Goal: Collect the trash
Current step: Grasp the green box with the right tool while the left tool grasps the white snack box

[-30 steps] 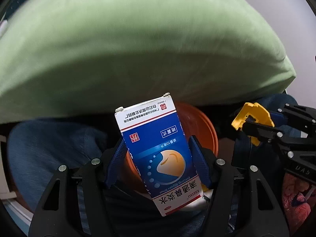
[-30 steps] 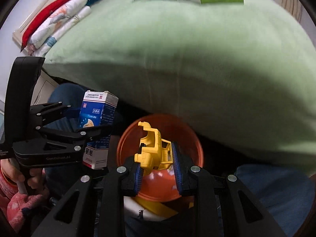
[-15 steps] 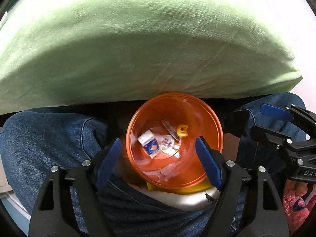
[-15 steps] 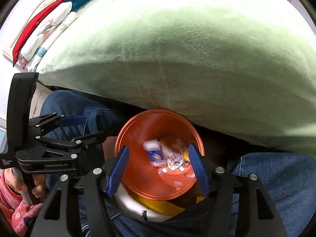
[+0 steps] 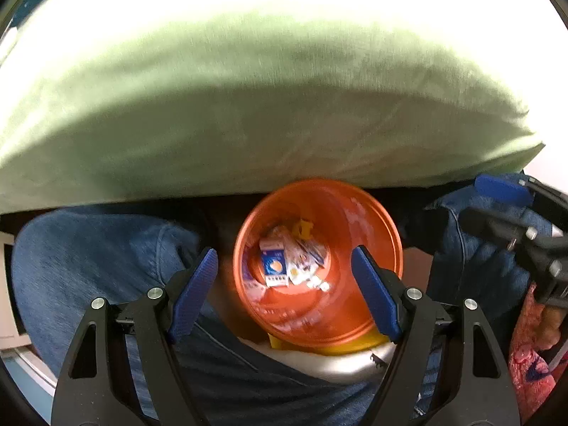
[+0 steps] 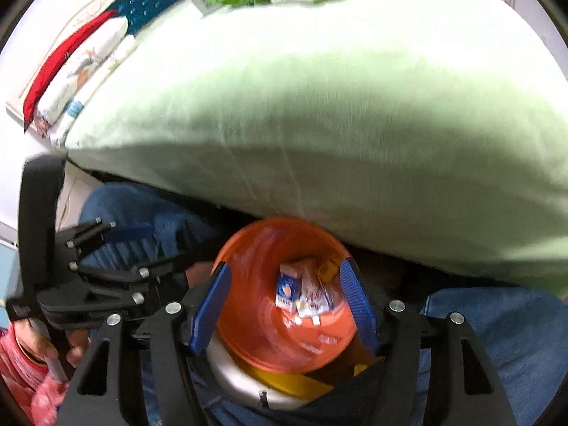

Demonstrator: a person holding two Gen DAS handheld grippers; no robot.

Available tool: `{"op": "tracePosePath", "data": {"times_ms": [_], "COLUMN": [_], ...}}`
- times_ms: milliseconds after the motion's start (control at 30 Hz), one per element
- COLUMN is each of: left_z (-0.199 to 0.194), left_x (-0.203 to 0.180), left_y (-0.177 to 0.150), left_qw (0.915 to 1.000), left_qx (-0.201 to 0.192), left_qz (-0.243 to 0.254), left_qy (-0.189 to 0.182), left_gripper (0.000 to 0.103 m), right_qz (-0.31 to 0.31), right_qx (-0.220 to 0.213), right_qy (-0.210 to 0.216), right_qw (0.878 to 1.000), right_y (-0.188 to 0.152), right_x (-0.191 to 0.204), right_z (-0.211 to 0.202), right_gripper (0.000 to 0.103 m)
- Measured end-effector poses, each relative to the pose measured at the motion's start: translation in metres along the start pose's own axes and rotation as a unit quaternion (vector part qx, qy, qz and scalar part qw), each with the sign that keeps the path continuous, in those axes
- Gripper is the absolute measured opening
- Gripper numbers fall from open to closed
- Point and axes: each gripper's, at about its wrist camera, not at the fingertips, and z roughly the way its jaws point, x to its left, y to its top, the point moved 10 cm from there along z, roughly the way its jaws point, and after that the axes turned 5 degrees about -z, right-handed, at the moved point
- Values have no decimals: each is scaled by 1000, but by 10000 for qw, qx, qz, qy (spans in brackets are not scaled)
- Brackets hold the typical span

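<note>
Both tools are held spread and empty, the left tool (image 5: 284,280) and the right tool (image 6: 284,298), above the round orange plastic bin (image 5: 369,220). More boxes are seen on the wide green padded table (image 6: 355,88), so collecting seems not finished. The blue-and-white cardboard box (image 5: 273,266) and the small yellow plastic piece (image 5: 303,229), pinched one second ago, now lie inside the bin.

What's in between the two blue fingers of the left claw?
In the left wrist view, the open left claw frames the orange bin. Inside it lie the blue and white box, other wrappers and a yellow piece.
</note>
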Motion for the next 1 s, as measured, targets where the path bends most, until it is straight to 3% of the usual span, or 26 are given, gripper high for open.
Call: {"op": "tracePosePath", "data": {"times_ms": [300,533,767,800,900,1000], "left_z": [-45,-72,-78,-79,-84,-89], "left_x": [2,5,10,11,14,17], "left_y": [37,61,71,72,79,91], "left_qw": [9957,9901,9882,9879,9864,9843], "left_qx": [-901,-1394,-1510,-1531,-1620,-1738], "left_qz": [85,5,-118,-130,-181,-195], "left_qy": [193,191,207,210,213,240], "left_gripper": [76,76,76,76,76,76], "right_qz": [296,1558,2561,2536,2322,2378], "right_qx": [-1036,-1462,-1415,-1474,-1479,-1523], "right_qy": [-14,962,1455,1387,1102,1454], "right_qw": [9942,9722,9451,9459,9550,9482], "right_y": [98,195,255,259,258,248], "right_x": [-22,-60,-89,-89,-86,-84], "right_z": [-35,-26,22,24,21,10], "right_gripper": [73,74,75,74,55,42]}}
